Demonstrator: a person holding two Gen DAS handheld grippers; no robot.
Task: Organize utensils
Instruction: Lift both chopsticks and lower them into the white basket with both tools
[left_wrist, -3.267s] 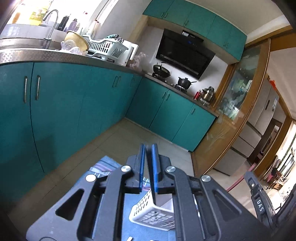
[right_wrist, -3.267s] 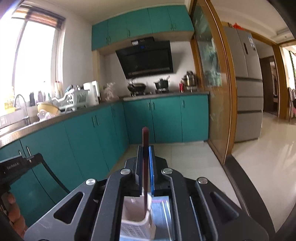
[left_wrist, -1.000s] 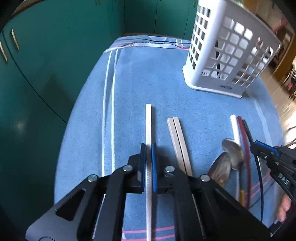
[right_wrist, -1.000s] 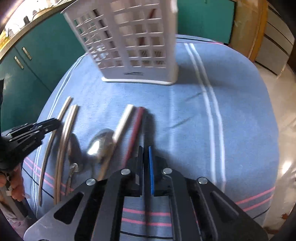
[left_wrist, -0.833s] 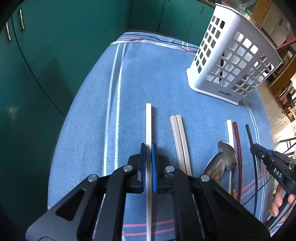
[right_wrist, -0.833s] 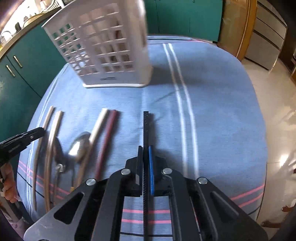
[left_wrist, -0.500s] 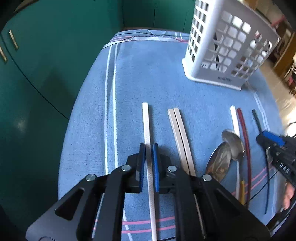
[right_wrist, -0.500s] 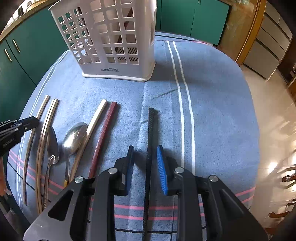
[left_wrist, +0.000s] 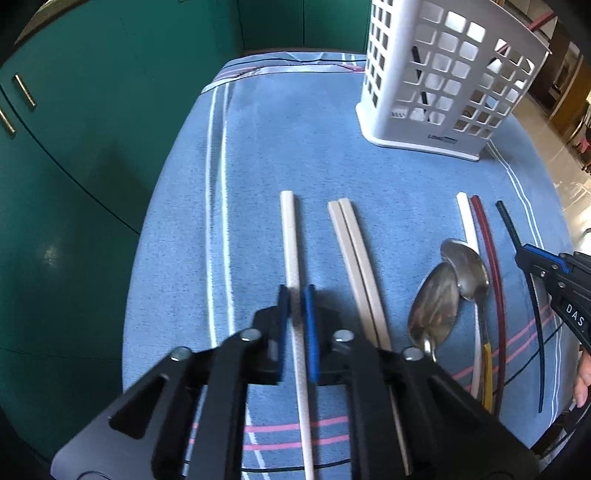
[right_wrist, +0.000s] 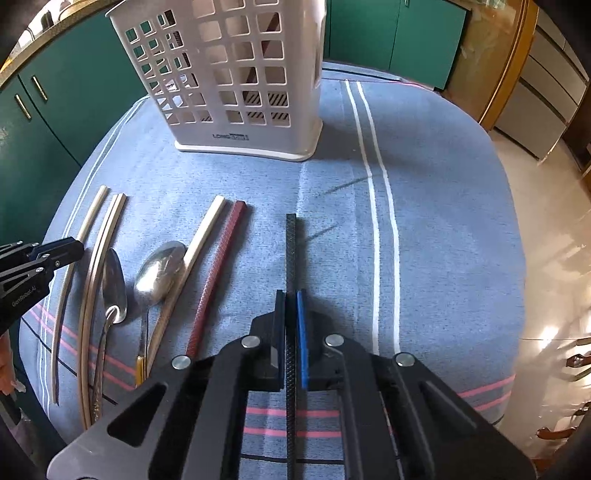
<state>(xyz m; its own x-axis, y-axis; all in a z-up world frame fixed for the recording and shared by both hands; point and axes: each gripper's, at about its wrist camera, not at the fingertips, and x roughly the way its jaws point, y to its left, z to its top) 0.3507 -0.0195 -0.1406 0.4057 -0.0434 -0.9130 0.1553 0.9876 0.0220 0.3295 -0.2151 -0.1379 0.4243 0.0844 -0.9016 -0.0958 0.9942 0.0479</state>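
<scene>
A white slotted utensil basket (left_wrist: 443, 74) (right_wrist: 236, 74) stands at the far side of the blue cloth, with a few chopsticks inside. My left gripper (left_wrist: 295, 291) straddles a white chopstick (left_wrist: 290, 236) that lies on the cloth, jaws slightly apart around it. My right gripper (right_wrist: 290, 295) is closed around a black chopstick (right_wrist: 291, 243) lying on the cloth. A pair of beige chopsticks (left_wrist: 354, 251), two spoons (left_wrist: 450, 280), another white chopstick (left_wrist: 467, 221) and a dark red chopstick (left_wrist: 487, 240) lie in between.
The blue striped cloth (right_wrist: 424, 221) covers a small round table. Teal cabinets (left_wrist: 92, 129) stand close on the left and behind. The tiled floor (right_wrist: 546, 229) drops off to the right of the table edge.
Both grippers came down from holding chopsticks upright to the table. The left jaws have opened slightly around the white chopstick. The right jaws opened, then narrowed again on the black chopstick.
</scene>
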